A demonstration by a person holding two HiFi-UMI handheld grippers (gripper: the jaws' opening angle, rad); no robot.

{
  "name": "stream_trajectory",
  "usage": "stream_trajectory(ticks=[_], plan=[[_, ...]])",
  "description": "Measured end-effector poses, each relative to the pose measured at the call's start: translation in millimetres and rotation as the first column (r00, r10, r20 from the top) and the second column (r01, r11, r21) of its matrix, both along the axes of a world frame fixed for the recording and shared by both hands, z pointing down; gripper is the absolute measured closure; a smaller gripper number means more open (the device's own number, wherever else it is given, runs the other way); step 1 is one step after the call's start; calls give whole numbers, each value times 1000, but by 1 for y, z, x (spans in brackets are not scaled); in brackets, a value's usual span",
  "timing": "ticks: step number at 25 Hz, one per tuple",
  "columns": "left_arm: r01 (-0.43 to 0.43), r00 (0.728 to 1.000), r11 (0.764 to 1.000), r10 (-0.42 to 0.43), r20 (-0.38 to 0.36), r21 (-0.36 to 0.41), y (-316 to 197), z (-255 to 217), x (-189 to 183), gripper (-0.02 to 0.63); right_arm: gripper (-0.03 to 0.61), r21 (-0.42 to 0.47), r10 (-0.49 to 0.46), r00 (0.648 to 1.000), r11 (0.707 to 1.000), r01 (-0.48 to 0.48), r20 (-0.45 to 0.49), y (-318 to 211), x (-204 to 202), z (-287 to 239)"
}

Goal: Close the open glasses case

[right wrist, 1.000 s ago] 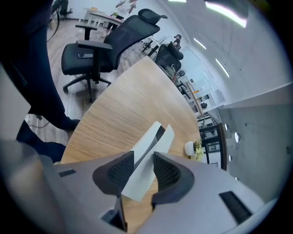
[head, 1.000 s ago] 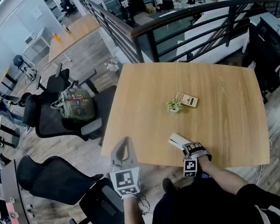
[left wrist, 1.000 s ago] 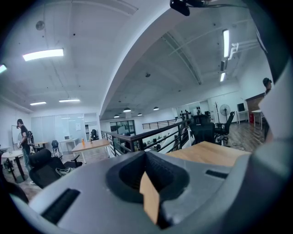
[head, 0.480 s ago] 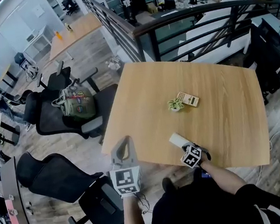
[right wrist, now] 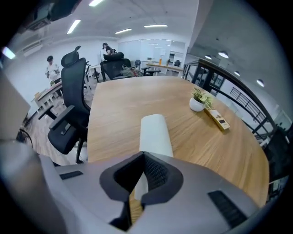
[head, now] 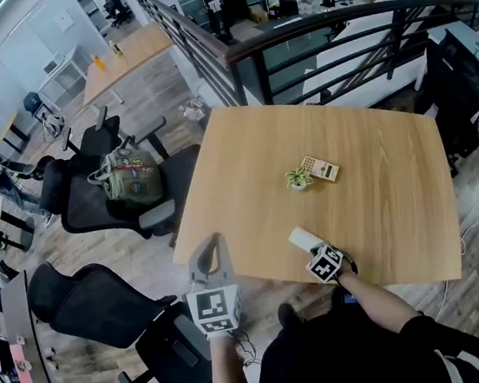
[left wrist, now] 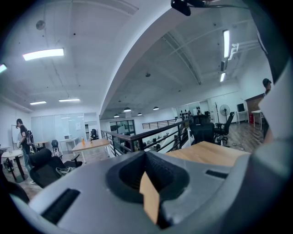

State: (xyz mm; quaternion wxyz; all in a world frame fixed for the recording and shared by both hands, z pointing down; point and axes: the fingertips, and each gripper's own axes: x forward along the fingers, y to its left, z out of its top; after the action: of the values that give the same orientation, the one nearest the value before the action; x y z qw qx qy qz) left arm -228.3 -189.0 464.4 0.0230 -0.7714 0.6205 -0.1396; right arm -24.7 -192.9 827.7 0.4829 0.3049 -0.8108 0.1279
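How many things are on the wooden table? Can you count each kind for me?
White glasses case: 1
Small potted plant: 1
Flat tan box: 1
Total: 3

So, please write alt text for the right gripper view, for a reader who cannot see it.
A white glasses case, apparently closed, lies on a wooden table just beyond the shut right gripper. Farther back are a small potted plant and a flat wooden device; black office chairs stand beside the table.

White glasses case (head: 302,239), pale wood-grain table (head: 382,211), green plant (head: 296,179), black chairs (head: 98,310).
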Motion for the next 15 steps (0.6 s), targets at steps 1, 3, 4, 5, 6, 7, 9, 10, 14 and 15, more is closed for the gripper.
stream_trajectory(ticks=[1,3,4,5,6,7,9,10,14,15], plan=[[-2,1000,1000,2,-2,1,0,0,1,614,566,-16,9,1000,1000,-9,7,-1,0,0],[-5,1000,1000,5,-9,4,-1,0,3,614,566,-25,-13,1000,1000,13,-6,0,0,1],[-8,1000,1000,8,-10,4,0,0,4,614,566,-19,-37,999,999,36,-22,1,-1,1],[-12,1000,1000,12,-10,4,0,0,5,614,566,-9,-58,998,998,58,-36,2,-1,1],[-15,1000,1000,15,-9,4,0,-1,6,614,566,-1,-74,996,997,74,-46,3,-1,1],[-20,1000,1000,20,-7,7,0,-2,7,614,566,1,-83,995,997,83,-51,2,-1,1],[-27,1000,1000,27,-5,15,0,-4,9,614,566,-24,-77,996,997,76,-44,0,-2,2],[-29,1000,999,29,-5,17,0,-5,9,614,566,-48,-66,997,997,64,-36,-1,-2,3],[-28,1000,999,28,-13,21,3,-6,11,614,566,-90,-76,996,993,71,-47,2,-2,2],[-28,999,999,29,-15,21,3,-7,11,614,566,-84,-91,994,993,86,-66,2,-2,3]])
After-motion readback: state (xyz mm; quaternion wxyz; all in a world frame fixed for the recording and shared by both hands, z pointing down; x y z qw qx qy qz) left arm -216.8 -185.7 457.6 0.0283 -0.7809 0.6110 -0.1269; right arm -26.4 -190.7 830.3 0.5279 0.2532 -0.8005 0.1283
